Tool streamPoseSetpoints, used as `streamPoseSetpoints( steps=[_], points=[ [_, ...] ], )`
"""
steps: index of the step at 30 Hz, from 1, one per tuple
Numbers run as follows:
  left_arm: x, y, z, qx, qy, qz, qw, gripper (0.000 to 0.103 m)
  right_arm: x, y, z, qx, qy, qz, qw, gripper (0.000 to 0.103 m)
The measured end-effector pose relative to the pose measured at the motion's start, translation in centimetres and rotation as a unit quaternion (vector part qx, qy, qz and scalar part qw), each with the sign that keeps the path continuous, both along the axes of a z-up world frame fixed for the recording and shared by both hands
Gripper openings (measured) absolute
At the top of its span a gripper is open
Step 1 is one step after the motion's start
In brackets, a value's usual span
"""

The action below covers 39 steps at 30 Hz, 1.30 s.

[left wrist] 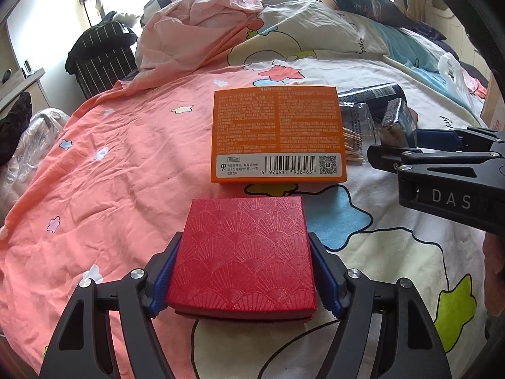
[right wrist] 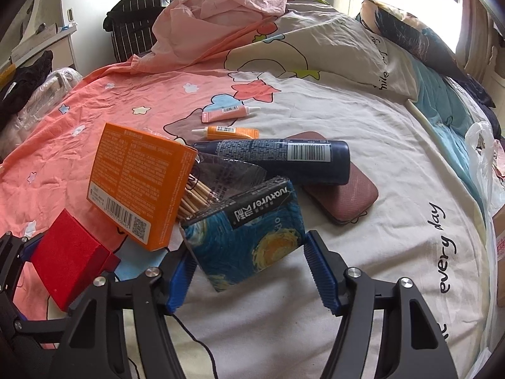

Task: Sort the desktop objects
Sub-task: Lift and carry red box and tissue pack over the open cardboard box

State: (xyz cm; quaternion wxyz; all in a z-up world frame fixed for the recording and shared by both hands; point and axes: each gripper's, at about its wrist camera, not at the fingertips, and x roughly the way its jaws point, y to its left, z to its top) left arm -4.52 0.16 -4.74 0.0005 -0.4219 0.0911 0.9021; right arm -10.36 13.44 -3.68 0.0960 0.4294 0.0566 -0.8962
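1. The left gripper is pinching the red box over the bedsheet.
2. The orange box is lying just beyond.
3. The right gripper is standing spread around the blue tissue pack.

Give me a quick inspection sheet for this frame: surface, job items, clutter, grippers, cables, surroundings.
Surface: bedsheet, wrinkled, pink and cream.
Job's things: red box; orange box; blue packet; dark spray can; toothpicks; two small tubes; pink case.
Clutter: rumpled duvet, pillow, white plastic bag.
Grippers: left gripper shut on red box; right gripper open around blue packet.
Cables: thin black cable.
Surroundings: striped dark bag, bright window.
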Motion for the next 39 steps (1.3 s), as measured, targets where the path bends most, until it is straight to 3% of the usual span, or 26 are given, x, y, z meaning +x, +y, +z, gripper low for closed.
streamPoseSetpoints(
  steps=[25, 39],
  points=[
    [2.9, 1.3, 3.6, 0.004, 0.045, -0.016, 0.9989, 0.075, 3.6, 1.4, 4.1, -0.003, 0.043, -0.001, 0.999, 0.063],
    [3.3, 5.1, 5.2, 0.012, 0.059, -0.038, 0.9974, 0.075, 6.9, 5.0, 6.7, -0.005, 0.059, -0.015, 0.998, 0.063]
  ],
)
